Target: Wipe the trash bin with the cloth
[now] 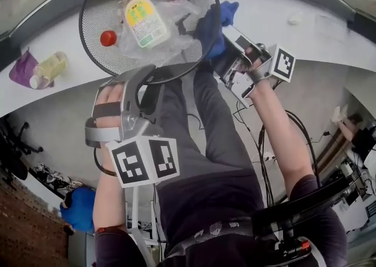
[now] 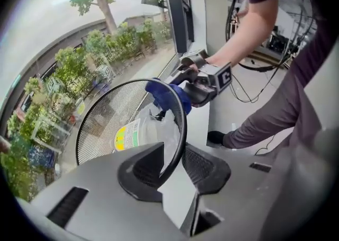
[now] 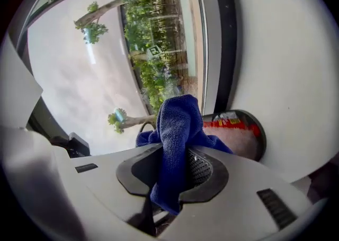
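Mesh trash bin [image 1: 94, 25], mouth upward | left claw [image 2: 172, 168] grips rim [image 2: 183, 128] | right claw [image 3: 172, 173] grips cloth [image 1: 212, 28]

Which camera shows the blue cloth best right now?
The right gripper view: the cloth fills the centre, clamped in the right gripper. The head view shows it bunched at the rim of the trash bin; the left gripper view shows only a small blue wad there.

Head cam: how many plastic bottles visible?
2. A yellow-labelled clear bottle lies inside the black mesh trash bin; a yellowish bottle lies on the white ledge left of it. More may hide under the crumpled plastic in the bin.
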### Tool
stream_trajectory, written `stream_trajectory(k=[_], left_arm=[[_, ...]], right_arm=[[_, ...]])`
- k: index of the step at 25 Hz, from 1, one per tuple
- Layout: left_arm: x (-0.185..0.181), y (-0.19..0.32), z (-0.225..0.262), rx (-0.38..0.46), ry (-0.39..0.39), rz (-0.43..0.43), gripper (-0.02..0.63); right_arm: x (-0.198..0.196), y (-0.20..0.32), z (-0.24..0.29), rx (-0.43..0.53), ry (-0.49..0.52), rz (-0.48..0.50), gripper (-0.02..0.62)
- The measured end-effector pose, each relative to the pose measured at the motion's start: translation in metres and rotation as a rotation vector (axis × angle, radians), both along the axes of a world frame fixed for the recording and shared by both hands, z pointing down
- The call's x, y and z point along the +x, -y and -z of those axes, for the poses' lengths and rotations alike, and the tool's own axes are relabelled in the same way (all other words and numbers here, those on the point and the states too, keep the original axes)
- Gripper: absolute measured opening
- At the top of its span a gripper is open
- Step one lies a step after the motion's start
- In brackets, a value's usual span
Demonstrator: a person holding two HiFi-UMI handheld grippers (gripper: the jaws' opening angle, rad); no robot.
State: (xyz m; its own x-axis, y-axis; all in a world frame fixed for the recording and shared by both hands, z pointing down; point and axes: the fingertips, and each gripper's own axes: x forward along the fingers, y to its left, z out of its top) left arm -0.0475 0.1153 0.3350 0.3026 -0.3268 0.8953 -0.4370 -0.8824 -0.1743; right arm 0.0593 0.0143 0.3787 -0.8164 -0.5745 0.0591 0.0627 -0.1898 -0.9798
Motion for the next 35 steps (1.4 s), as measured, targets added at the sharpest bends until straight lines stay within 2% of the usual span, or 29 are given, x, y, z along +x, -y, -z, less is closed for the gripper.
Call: stream_trajectory(k=[4,9,12,14,15,17,19,21,22,23,24,25,28,30,33,35], left_arm=[[0.012,0.006,0.0,-0.025,-0.008,0.073,0.092],[0.014,0.01,0.001,-0.023,-0.001,0.125,0.091],[0.019,0.009,0.007,-0.054,-0.077,0.128,0.094],[0.02,0.005,0.022,-0.069,-0.154,0.075,0.15],[0.017,0.004,0.027,-0.064,-0.162,0.025,0.191],[0.002,0.003,0.023,-0.04,-0.089,-0.098,0.23],[-0.017,0.004,0.008,-0.017,0.043,-0.21,0.23],[-0.028,0.007,-0.001,0.007,0.128,-0.271,0.23],[-0.029,0.008,-0.003,0.014,0.137,-0.281,0.23],[-0.028,0.008,-0.004,0.017,0.129,-0.279,0.204],[-0.026,0.008,-0.003,0.015,0.114,-0.269,0.141],[-0.024,0.008,-0.003,0.01,0.101,-0.257,0.118],[-0.021,0.007,-0.001,-0.015,0.078,-0.216,0.115],[-0.018,0.004,-0.001,-0.039,0.058,-0.173,0.117],[-0.011,-0.002,-0.002,-0.069,0.048,-0.1,0.117],[-0.007,-0.006,-0.004,-0.089,0.048,-0.039,0.116]], right_arm=[[-0.013,-0.035,-0.006,-0.102,0.051,0.046,0.094],[-0.04,-0.075,-0.004,-0.11,0.082,0.208,0.094],[-0.026,-0.057,-0.001,-0.075,0.1,0.148,0.094],[-0.004,-0.03,0.01,-0.007,0.083,0.071,0.094],[0.009,-0.013,0.018,0.04,0.073,0.037,0.094],[0.037,0.026,0.039,0.136,0.074,-0.028,0.094],[0.054,0.067,0.067,0.219,0.096,-0.087,0.094],[0.054,0.098,0.088,0.287,0.083,-0.088,0.094],[0.05,0.107,0.091,0.32,0.054,-0.057,0.094],[0.045,0.111,0.09,0.347,0.017,-0.015,0.094],[0.036,0.111,0.085,0.362,-0.022,0.032,0.094],[0.023,0.108,0.078,0.365,-0.06,0.083,0.094],[-0.009,0.081,0.049,0.341,-0.16,0.211,0.094],[-0.011,0.063,0.037,0.321,-0.186,0.207,0.094],[-0.005,0.035,0.027,0.264,-0.15,0.149,0.094],[-0.006,0.011,0.021,0.221,-0.134,0.15,0.094]])
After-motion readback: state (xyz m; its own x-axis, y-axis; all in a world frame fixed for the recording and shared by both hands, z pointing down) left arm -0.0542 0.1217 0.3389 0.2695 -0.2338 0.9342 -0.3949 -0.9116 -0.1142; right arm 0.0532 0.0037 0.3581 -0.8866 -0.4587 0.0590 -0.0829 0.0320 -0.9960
